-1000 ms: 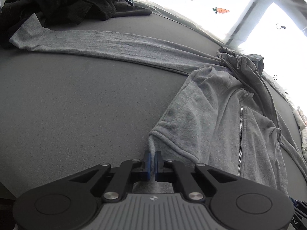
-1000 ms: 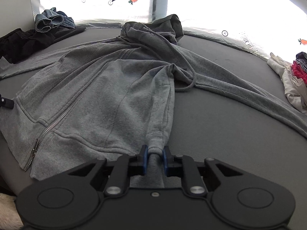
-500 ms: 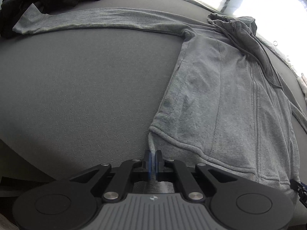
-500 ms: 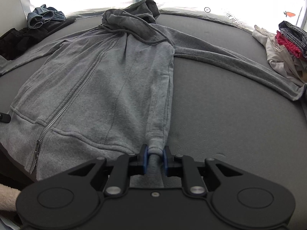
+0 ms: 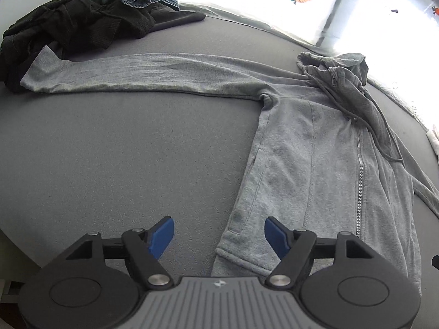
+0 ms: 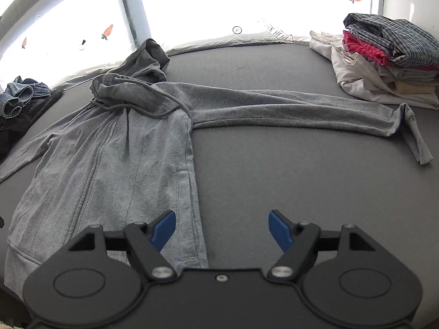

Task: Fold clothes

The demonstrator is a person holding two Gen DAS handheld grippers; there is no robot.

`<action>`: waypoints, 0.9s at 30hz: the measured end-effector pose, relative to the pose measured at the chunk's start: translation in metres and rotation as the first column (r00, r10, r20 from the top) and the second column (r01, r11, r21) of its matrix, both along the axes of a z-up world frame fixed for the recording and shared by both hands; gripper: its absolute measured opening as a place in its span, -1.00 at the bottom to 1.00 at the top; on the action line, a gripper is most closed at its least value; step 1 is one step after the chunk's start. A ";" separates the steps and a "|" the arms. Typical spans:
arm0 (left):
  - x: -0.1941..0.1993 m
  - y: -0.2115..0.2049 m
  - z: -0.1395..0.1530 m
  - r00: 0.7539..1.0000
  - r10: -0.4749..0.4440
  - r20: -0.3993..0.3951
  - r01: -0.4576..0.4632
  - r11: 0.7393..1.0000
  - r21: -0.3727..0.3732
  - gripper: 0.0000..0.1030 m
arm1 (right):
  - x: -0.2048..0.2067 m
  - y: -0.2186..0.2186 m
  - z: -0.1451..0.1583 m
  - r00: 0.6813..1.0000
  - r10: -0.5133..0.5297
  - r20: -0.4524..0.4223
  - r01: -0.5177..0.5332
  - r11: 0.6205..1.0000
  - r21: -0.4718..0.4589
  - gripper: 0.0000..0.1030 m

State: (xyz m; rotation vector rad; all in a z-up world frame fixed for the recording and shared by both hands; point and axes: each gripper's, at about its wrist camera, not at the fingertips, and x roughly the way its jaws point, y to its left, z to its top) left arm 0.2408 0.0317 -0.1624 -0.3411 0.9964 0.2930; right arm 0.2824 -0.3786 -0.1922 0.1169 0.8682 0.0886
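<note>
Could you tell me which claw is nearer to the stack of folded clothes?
Right. The right claw, jaws opening and empty, sits at the grey hoodie's hem on the side towards the stack of folded clothes. The left claw, also opening, is at the opposite hem corner.

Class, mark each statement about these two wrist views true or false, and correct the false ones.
1. The grey hoodie lies spread out with its zip facing up. True.
2. The left gripper is clamped on the hem. False: its jaws are opening, the hem below them unpinched.
3. Both sleeves are folded across the chest. False: the left sleeve and the right sleeve stretch outward.
4. A stack of folded clothes sits beyond the right sleeve's cuff. True.
5. The right gripper holds a sock. False: it holds nothing.
</note>
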 end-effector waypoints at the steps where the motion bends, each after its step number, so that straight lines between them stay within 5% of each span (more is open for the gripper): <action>1: 0.006 0.001 0.001 1.000 0.003 0.005 -0.003 1.000 0.004 0.48 | 0.006 0.001 0.000 1.000 -0.008 0.002 0.008 1.000 -0.001 0.47; 15: 0.106 0.011 0.008 0.999 -0.033 0.043 0.030 0.998 0.054 0.61 | 0.095 0.025 0.005 0.997 -0.004 0.072 0.005 1.000 -0.013 0.41; 27: 0.245 0.035 0.002 0.998 -0.032 0.053 0.031 0.999 0.014 0.61 | 0.260 0.073 -0.001 0.994 0.073 0.087 -0.075 0.997 0.024 0.42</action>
